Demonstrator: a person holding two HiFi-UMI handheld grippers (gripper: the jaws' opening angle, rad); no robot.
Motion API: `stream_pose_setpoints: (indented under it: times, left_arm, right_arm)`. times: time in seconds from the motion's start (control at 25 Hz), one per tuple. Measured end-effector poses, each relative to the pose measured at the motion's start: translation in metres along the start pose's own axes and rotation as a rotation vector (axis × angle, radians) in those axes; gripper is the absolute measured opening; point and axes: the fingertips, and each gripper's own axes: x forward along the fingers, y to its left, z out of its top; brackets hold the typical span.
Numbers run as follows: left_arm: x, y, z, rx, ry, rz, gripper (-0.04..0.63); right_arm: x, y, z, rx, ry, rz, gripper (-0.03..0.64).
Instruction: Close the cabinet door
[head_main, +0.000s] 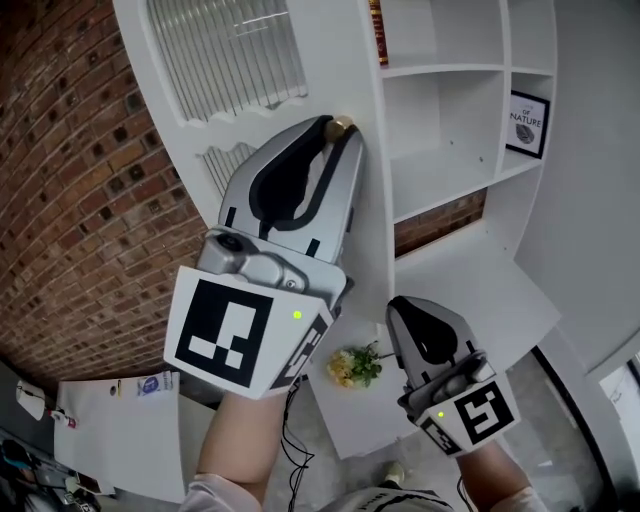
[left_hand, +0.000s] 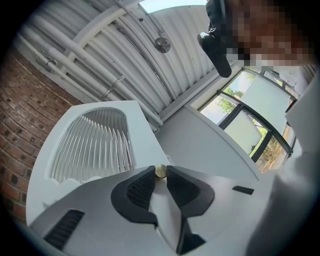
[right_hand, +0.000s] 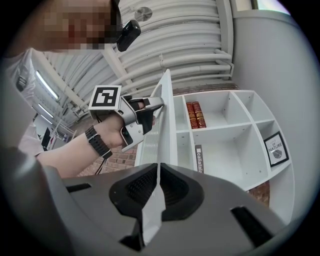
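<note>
While the left gripper (left_hand: 160, 173) clamps its fingers on the small brass knob (left_hand: 160, 170) at the cabinet door's (head_main: 335, 60) free edge, the closing swing is in hand. The door stands ajar, edge-on before the white shelf unit (head_main: 450, 110). Next, I judge, comes a push toward the shelf unit until it seats. The left forearm reaches upward. The right gripper (right_hand: 156, 169) hangs lower, before the shelf unit, fingers nearly together and empty.

Bright, even daylight; sharp, little blur
Bowed hard at the rims of both gripper views, black in the corners; blown out at the windows (left_hand: 267, 97); faint soft shadow on the white door (head_main: 330, 60).
</note>
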Motion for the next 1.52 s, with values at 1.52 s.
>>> stream_pose_setpoints:
  times: [1.52]
  left_arm:
    - [0.108, 0.06, -0.1, 0.132, 0.111, 0.214, 0.092]
  right_arm:
    - [0.103, -0.094, -0.047, 0.014, 0.03, 0.04, 0.021]
